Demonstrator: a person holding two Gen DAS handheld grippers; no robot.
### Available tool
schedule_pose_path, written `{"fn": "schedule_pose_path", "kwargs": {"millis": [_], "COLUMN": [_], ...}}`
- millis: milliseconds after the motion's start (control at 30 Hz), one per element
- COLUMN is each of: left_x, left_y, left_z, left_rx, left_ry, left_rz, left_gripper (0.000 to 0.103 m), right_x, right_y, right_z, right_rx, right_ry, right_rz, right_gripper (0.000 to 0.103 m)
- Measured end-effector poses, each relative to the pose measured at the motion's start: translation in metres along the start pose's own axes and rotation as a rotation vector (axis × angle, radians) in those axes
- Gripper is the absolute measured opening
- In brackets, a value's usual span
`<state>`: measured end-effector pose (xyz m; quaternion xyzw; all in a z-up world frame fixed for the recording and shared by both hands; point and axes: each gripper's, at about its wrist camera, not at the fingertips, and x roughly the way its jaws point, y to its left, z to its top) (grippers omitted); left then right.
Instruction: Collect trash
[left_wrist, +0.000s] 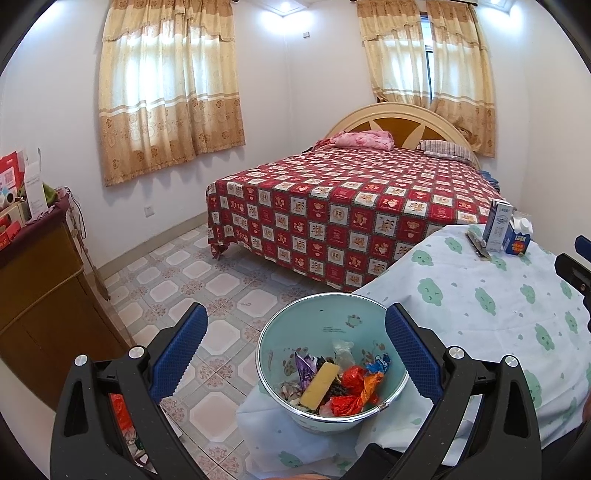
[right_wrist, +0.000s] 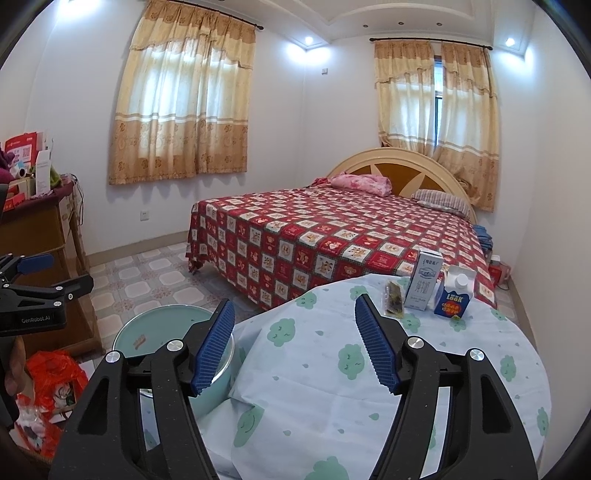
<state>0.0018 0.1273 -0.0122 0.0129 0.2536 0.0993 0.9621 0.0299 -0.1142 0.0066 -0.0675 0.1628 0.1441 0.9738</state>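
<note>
A pale teal bin (left_wrist: 317, 325) stands at the table's left edge, holding several crumpled wrappers (left_wrist: 351, 387) and a yellow bar (left_wrist: 319, 384). My left gripper (left_wrist: 295, 314) hangs open above it with nothing between its pads. My right gripper (right_wrist: 294, 303) is open over the cloud-print tablecloth (right_wrist: 332, 387), also with nothing between its pads. The bin (right_wrist: 162, 325) is to its left. On the far side of the table lies a dark wrapper (right_wrist: 393, 297) beside an upright white milk carton (right_wrist: 423, 284) and a blue carton (right_wrist: 452, 295). The left wrist view also shows the dark wrapper (left_wrist: 478, 245) and the white milk carton (left_wrist: 496, 225).
A bed with a red patterned cover (left_wrist: 351, 206) fills the room beyond the table. A wooden cabinet (left_wrist: 37, 295) with boxes on top stands at the left wall. A red plastic bag (right_wrist: 51, 376) lies on the tiled floor near the bin.
</note>
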Motion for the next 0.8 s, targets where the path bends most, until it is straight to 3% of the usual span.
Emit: {"fn": "schedule_pose_path", "kwargs": {"millis": [333,533,667,800], "left_x": [0.001,0.002,0.003,0.006], "left_y": [-0.002,-0.005,-0.002,-0.002], "left_z": [0.0,-0.001,0.0,-0.001], "left_rx": [0.016,0.029,0.022,0.017], "left_ry": [0.005,0.013,0.018,0.02], "left_rz": [0.005,-0.003,-0.012,-0.001], "left_gripper": [0.095,0.095,0.095,0.095], "right_x": [0.001,0.009,0.035,0.062], "right_y": [-0.001,-0.022,-0.082,-0.164], "right_z": [0.0,-0.007,-0.017,-0.038], "right_rx": [0.001,0.027,0.12,0.233], "right_ry": [0.002,0.034,0.148,0.27], "right_rz": [-0.002,-0.024,-0.104,-0.241], "right_gripper": [0.071,0.074,0.079,0.08]}}
